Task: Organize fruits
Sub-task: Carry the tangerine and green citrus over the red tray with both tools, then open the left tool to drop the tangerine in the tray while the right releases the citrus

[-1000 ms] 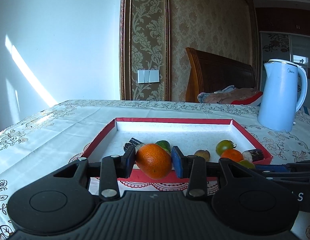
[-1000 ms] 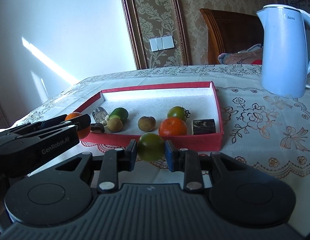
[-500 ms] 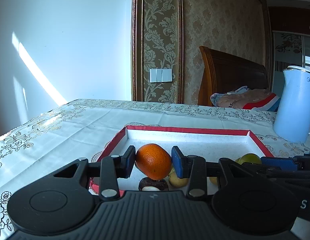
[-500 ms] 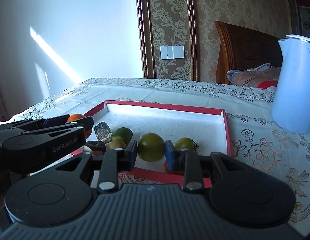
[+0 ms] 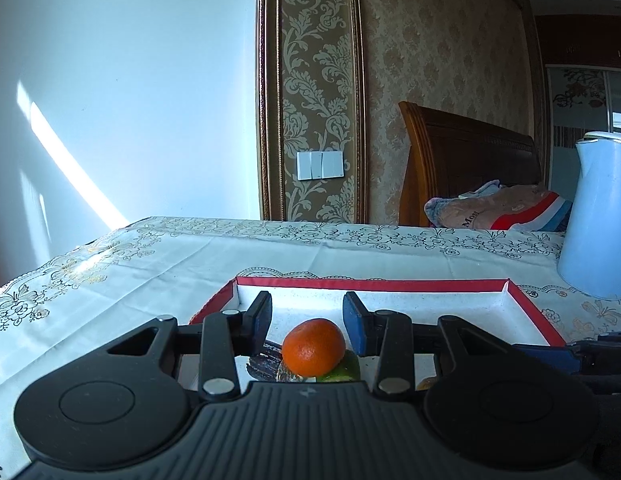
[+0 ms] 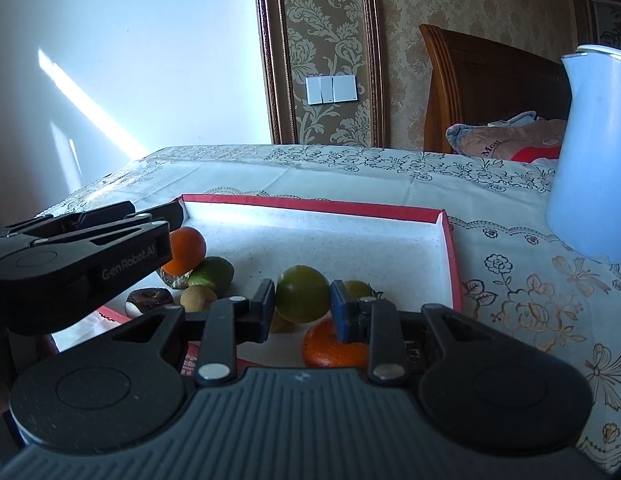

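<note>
A red-rimmed white tray (image 5: 530, 308) (image 6: 450, 264) lies on the table. My left gripper (image 5: 308, 314) is open above its near left part. An orange mandarin (image 5: 313, 347) (image 6: 186, 251) sits below and between the fingers, resting on a lime (image 5: 342, 368) (image 6: 214, 272) and a dark piece. My right gripper (image 6: 302, 300) is shut on a green tomato (image 6: 302, 294), held over the tray's near side. Under it lie a second mandarin (image 6: 330, 350), a small green tomato (image 6: 356, 288) and a brown longan (image 6: 197, 298).
A white electric kettle (image 5: 598, 220) (image 6: 594, 152) stands on the floral tablecloth (image 5: 110, 272) right of the tray. A wooden chair back with a folded cloth (image 5: 498, 210) is behind the table. The table's left edge is near the left gripper.
My left gripper has opened and let go of the mandarin, which now lies on the fruits in the tray. Both grippers moved forward over the tray; the right still holds the green tomato.
</note>
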A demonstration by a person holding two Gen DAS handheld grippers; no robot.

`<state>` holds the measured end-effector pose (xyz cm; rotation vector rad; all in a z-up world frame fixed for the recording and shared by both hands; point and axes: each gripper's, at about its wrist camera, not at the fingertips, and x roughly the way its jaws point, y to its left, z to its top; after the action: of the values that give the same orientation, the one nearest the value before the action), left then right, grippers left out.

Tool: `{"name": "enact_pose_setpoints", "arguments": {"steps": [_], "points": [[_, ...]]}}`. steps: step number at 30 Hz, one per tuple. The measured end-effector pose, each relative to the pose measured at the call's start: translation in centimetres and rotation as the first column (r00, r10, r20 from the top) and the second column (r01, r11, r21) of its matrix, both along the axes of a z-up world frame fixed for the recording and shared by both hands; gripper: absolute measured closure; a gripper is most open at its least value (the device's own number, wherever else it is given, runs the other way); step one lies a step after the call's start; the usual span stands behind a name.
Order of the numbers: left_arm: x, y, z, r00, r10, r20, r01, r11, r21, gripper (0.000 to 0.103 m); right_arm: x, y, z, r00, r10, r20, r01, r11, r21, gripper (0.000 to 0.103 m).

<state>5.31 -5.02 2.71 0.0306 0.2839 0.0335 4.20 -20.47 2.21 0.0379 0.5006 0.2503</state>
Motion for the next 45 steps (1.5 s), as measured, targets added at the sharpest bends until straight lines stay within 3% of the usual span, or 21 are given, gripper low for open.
{"name": "enact_pose_setpoints", "arguments": {"steps": [9, 14, 17, 34, 38, 41, 45], "points": [[-0.7, -1.5, 0.2, 0.997, -0.074, 0.027, 0.073, 0.997, 0.033, 0.065, 0.1, -0.3, -0.3, 1.0, -0.011, -0.002, 0.011, 1.0, 0.005, 0.074], [0.4, -0.3, -0.2, 0.995, -0.084, -0.044, 0.082, 0.995, -0.057, 0.065, 0.1, -0.5, -0.3, 1.0, -0.011, -0.004, 0.011, 1.0, 0.018, 0.074], [1.0, 1.0, -0.7, 0.995, -0.068, -0.078, 0.059, 0.993, -0.104, 0.071, -0.1, -0.5, -0.3, 1.0, -0.011, -0.003, 0.011, 1.0, 0.022, 0.074], [0.0, 2.0, -1.0, 0.989, -0.141, -0.04, 0.136, 0.985, -0.104, 0.083, -0.1, -0.8, -0.3, 1.0, -0.008, 0.009, 0.008, 0.999, 0.031, 0.074], [-0.6, 2.9, -0.6, 0.985, -0.171, -0.014, 0.167, 0.976, -0.137, 0.083, -0.2, -1.0, -0.2, 1.0, -0.007, 0.015, 0.006, 0.999, 0.033, 0.074], [-1.0, 4.6, 0.2, 0.978, -0.209, 0.003, 0.205, 0.956, -0.207, 0.083, -0.3, -1.0, -0.2, 1.0, -0.001, 0.018, 0.0, 0.999, 0.039, 0.074], [-1.8, 6.7, 1.3, 0.979, -0.2, 0.043, 0.205, 0.952, -0.226, 0.083, -0.3, -1.1, -0.1, 1.0, 0.005, 0.018, -0.006, 0.999, 0.039, 0.075]]}}
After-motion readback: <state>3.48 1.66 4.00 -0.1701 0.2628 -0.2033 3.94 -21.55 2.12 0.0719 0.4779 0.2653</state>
